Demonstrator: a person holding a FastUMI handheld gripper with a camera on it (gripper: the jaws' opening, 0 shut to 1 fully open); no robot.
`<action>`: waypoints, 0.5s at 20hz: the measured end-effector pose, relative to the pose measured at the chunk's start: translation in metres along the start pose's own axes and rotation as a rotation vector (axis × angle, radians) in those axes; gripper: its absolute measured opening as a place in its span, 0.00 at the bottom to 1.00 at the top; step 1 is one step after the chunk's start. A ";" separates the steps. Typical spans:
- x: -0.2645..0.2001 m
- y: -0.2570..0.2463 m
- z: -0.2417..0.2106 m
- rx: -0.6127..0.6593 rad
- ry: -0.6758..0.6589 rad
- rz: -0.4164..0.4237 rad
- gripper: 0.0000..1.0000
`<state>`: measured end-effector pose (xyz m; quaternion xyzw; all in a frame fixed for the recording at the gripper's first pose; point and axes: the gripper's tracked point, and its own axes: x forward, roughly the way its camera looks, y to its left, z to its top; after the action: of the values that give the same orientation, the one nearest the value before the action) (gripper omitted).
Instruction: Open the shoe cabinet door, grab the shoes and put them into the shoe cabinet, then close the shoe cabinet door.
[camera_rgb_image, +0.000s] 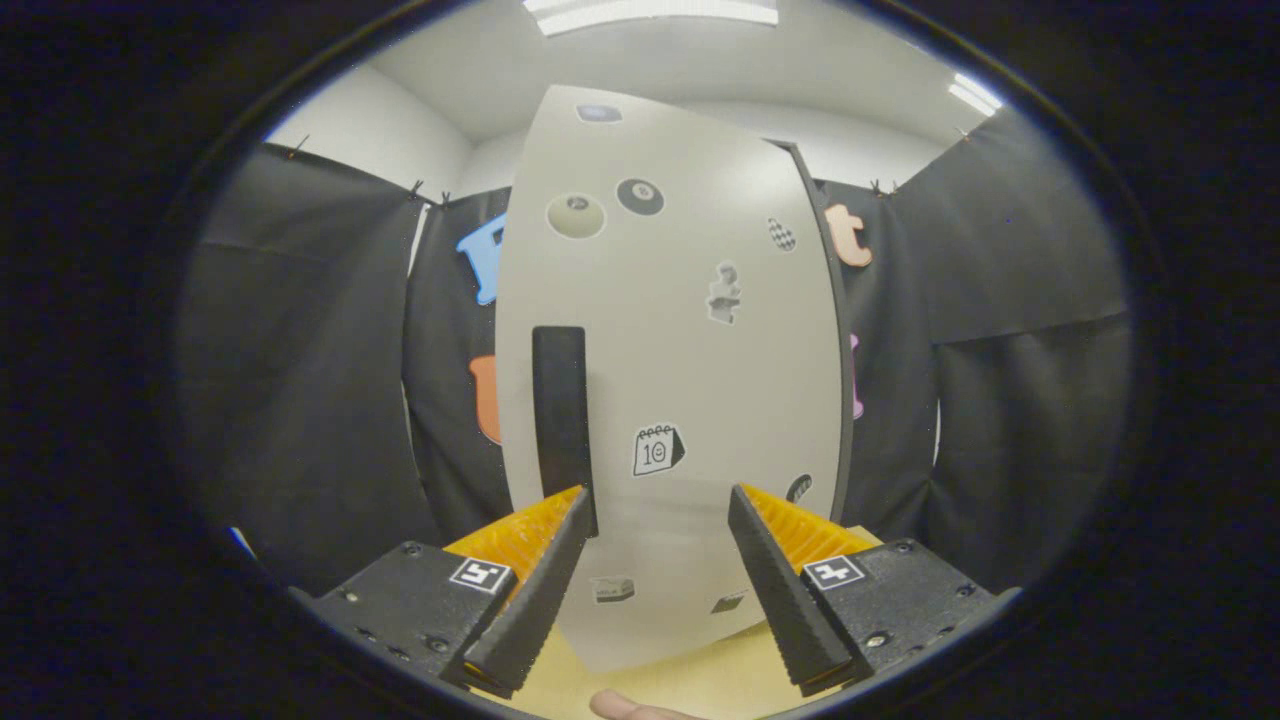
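— So, how does the gripper (660, 505) stand?

— Wide apart, two fingers spread with nothing clamped between them. It is released and holds nothing. The tip of the left finger (548, 560) sits right at the lower end of the black handle (559, 410); whether it touches I cannot tell. The right finger (775, 575) hangs free in front of the door's lower part.

— And the shoe cabinet door (680, 370)?

— One pale door, upright, just ahead of the fingers and spanning the gap between them. One vertical bar handle on it, near its left edge. A dark edge of the cabinet (835, 330) runs along the door's right side.

— Anything on the door?

— Stickers, about nine: two billiard balls (608, 206) near the top, a small calendar (657, 450) beside the handle, others too small to tell.

— Below?

— A pale wooden surface (690, 680) under the fingers, and one fingertip (625, 706) of a person at the near edge. Beyond the door, black cloth wall (300, 350) and two ceiling lights (650, 12).
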<state>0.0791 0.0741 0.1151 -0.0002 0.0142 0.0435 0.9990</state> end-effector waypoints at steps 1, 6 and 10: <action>-0.008 -0.002 0.001 0.002 -0.014 0.001 0.91; -0.053 -0.013 -0.010 -0.037 0.003 0.029 0.92; -0.094 -0.030 -0.016 -0.021 0.002 0.020 0.96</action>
<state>-0.0128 0.0359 0.1015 -0.0103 0.0146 0.0537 0.9984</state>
